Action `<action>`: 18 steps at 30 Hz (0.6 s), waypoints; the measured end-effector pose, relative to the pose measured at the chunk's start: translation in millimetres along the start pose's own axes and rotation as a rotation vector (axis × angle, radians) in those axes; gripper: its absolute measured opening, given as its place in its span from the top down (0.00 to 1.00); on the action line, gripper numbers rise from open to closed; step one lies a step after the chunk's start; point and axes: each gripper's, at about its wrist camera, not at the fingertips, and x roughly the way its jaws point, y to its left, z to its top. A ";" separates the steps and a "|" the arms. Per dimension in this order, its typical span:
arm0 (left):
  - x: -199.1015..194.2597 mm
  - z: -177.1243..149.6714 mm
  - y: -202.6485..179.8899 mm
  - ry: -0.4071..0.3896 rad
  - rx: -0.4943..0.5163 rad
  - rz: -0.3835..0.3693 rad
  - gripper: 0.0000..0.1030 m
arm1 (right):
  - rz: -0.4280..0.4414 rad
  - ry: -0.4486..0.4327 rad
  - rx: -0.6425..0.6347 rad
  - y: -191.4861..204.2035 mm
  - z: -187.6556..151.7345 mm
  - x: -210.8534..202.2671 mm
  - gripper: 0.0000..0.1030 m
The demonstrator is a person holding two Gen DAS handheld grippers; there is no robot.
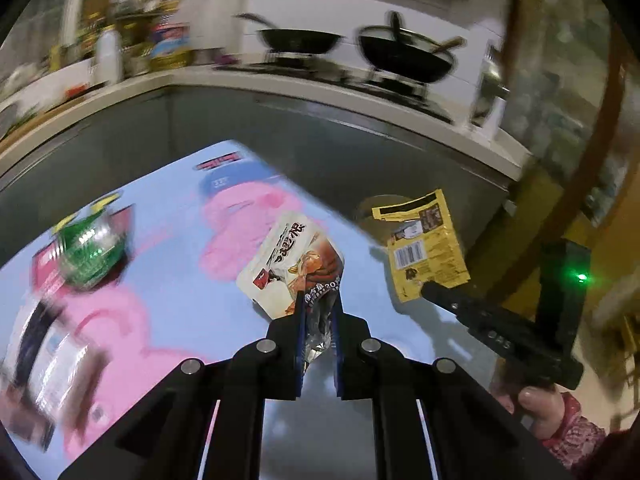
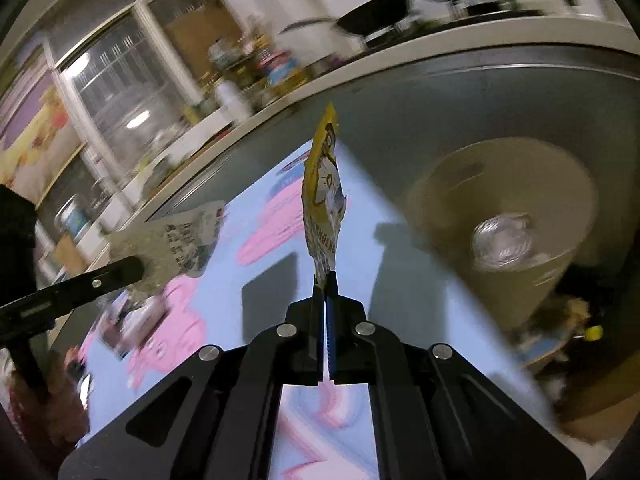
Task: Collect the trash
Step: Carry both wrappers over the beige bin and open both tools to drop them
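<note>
My left gripper (image 1: 319, 300) is shut on a white and brown snack wrapper (image 1: 290, 266), held above the blue and pink tablecloth (image 1: 168, 280). My right gripper (image 2: 325, 280) is shut on a yellow wrapper (image 2: 323, 196), seen edge on and pointing up. In the left wrist view the yellow wrapper (image 1: 426, 246) hangs from the right gripper (image 1: 430, 290) beyond the table's right edge. In the right wrist view the left gripper (image 2: 134, 270) holds the white wrapper (image 2: 180, 240) at the left. A tan trash bin (image 2: 512, 208) stands on the floor right of the table, with clear plastic inside.
A green crumpled wrapper (image 1: 92, 250) and other packets (image 1: 52, 368) lie on the cloth at the left. A kitchen counter with two black woks (image 1: 404, 56) runs behind. A dark floor lies between table and counter.
</note>
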 end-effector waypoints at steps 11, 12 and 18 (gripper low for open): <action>129.6 72.3 -105.9 0.058 0.165 -0.178 0.89 | -0.220 -0.035 0.098 -115.6 44.6 0.2 0.99; 139.2 73.8 -109.8 0.067 0.173 -0.178 0.88 | -0.222 -0.033 0.101 -119.6 46.1 2.6 0.99; 193.2 71.2 -120.4 0.160 0.196 -0.135 0.76 | -0.224 0.008 0.106 -136.4 51.3 19.1 0.94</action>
